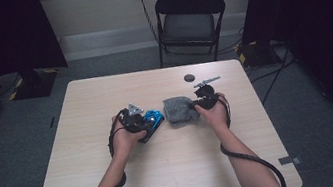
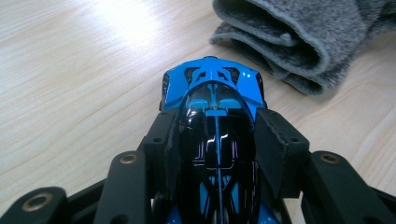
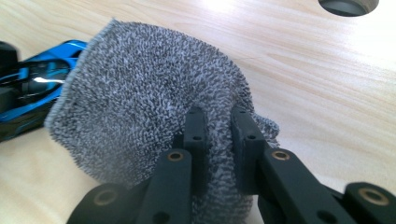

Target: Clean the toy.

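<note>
A blue and black toy car (image 2: 212, 88) rests on the light wood table (image 1: 165, 164), its nose toward the cloth. My left gripper (image 1: 145, 123) is shut on the car (image 1: 153, 120); the pads press its dark cabin from both sides. A grey towelling cloth (image 1: 177, 109) lies folded just right of the car. My right gripper (image 1: 202, 103) is shut on the cloth (image 3: 154, 98), a fold pinched between its two jaws. In the right gripper view the car (image 3: 37, 88) lies at the left, beyond the cloth. The cloth's folded edge (image 2: 303, 46) is in the left gripper view, apart from the car.
A small dark round disc (image 1: 189, 77) and a thin grey tool (image 1: 206, 81) lie at the table's far right. A black folding chair (image 1: 189, 21) stands behind the table. Dark curtains hang on both sides. Cables trail from both grippers along the forearms.
</note>
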Available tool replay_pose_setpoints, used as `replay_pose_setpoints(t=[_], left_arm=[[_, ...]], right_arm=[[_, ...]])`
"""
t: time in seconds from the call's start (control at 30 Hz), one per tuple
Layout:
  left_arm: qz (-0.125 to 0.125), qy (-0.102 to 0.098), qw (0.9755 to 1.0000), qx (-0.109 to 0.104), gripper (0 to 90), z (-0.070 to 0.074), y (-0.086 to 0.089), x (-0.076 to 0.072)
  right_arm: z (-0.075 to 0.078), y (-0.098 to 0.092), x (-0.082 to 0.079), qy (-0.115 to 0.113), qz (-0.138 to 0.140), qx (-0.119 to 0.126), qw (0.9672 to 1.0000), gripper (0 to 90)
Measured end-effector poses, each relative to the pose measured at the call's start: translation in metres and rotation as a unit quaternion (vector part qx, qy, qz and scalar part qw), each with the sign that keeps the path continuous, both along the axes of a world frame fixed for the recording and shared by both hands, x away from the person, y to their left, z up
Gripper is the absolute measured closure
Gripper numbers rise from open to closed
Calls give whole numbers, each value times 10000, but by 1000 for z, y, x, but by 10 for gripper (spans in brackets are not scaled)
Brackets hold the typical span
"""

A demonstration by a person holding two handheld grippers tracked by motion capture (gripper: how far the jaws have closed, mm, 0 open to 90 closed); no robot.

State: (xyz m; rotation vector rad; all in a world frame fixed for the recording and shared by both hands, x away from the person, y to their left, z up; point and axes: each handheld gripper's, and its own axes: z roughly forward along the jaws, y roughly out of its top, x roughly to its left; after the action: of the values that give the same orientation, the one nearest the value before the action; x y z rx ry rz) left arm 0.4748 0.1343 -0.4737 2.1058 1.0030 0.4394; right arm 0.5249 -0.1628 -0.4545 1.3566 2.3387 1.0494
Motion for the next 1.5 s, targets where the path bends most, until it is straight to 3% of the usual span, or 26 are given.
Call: replay_pose_setpoints(t=[0.3, 0.57, 0.8, 0.93, 0.97, 1.0, 1.27, 1.4, 1.5], left_arm=[[25, 42, 10000, -46, 519, 0, 0, 1], [13, 65, 10000, 13, 519, 1, -1, 2], [26, 89, 10000, 36, 519, 2, -1, 2], [31, 109, 9999, 48, 519, 2, -2, 3], [31, 109, 9999, 48, 520, 2, -2, 3], [30, 102, 9999, 49, 520, 2, -2, 2], [43, 63, 10000, 6, 519, 1, -1, 2], [33, 36, 10000, 34, 520, 1, -2, 2], [29, 25, 10000, 14, 520, 0, -1, 1]], right_arm=[[10, -8, -19, 0, 474, 220, 9986, 783], [14, -4, -48, -21, 1064, 375, 9936, 783], [8, 14, -70, 18, 1620, 292, 9864, 783], [4, 30, -79, 86, 1957, 228, 9804, 783], [3, 37, -82, 91, 2112, 174, 9772, 782], [3, 37, -82, 91, 2112, 174, 9772, 782], [-10, 77, -80, 216, 2550, 74, 9667, 781], [-11, 86, -75, 240, 2591, 9, 9656, 782], [-15, 94, -69, 292, 2538, -138, 9667, 782]])
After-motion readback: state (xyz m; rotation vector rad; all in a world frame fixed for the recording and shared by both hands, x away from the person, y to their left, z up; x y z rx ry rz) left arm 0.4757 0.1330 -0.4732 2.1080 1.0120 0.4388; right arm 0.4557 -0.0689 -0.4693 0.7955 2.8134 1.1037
